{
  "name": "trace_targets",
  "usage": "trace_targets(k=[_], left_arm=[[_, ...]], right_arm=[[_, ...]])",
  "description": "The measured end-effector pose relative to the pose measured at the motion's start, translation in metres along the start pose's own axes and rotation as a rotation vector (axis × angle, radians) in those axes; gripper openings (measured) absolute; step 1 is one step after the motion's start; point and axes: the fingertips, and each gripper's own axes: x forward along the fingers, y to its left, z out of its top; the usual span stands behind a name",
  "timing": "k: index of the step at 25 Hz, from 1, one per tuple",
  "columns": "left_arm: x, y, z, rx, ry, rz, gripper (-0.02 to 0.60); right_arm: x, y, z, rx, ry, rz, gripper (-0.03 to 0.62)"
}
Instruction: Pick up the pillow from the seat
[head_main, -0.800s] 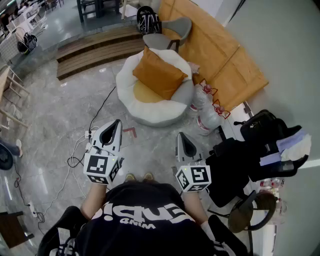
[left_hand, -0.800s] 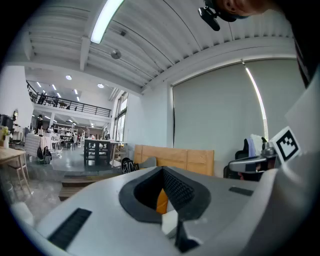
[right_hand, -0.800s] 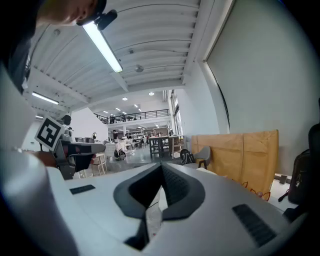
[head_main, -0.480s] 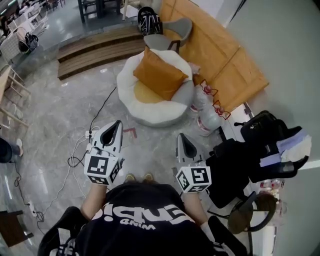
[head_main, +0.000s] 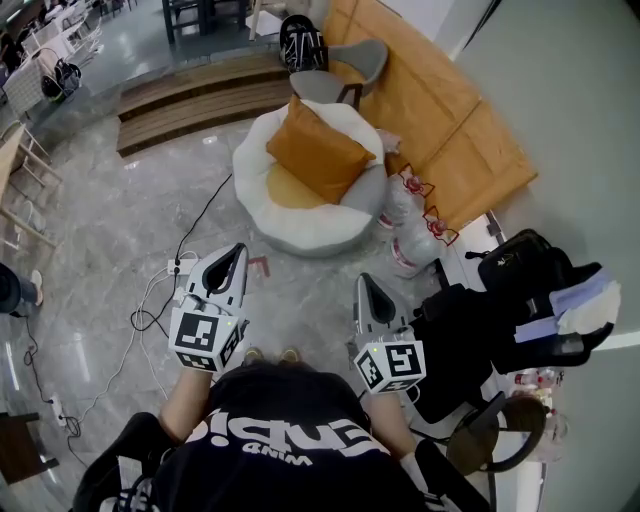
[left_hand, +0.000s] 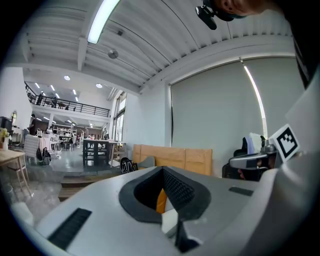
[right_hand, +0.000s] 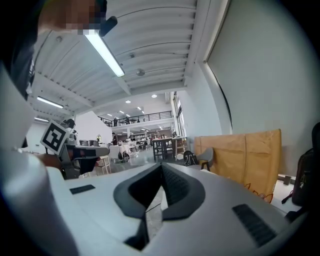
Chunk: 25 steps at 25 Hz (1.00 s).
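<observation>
An orange pillow (head_main: 318, 150) leans tilted on a round white seat (head_main: 290, 225) with a yellow cushion, at the upper middle of the head view. A sliver of that pillow (left_hand: 160, 201) shows through the left gripper's jaws. My left gripper (head_main: 238, 249) is shut and empty, held over the marble floor well short of the seat. My right gripper (head_main: 362, 279) is also shut with nothing in it, level with the left one and to its right. Both point towards the seat.
A power strip with cables (head_main: 170, 272) lies on the floor left of the left gripper. Plastic bags (head_main: 412, 235) sit right of the seat. A grey chair (head_main: 340, 70) and orange boards (head_main: 440, 110) stand behind it. A black bag (head_main: 510, 300) is at right.
The head view has shifted slightly, so both grippers sit a little lower in it. The pillow and seat have not moved.
</observation>
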Motion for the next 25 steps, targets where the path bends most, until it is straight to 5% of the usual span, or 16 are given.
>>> trace_targets(k=[12, 25], left_arm=[[0.023, -0.002, -0.006, 0.005, 0.012, 0.022, 0.009], [0.104, 0.040, -0.001, -0.004, 0.002, -0.018, 0.009]], right_arm=[[0.013, -0.031, -0.011, -0.004, 0.013, 0.000, 0.021], [0.092, -0.045, -0.007, -0.019, 0.020, 0.007, 0.021]])
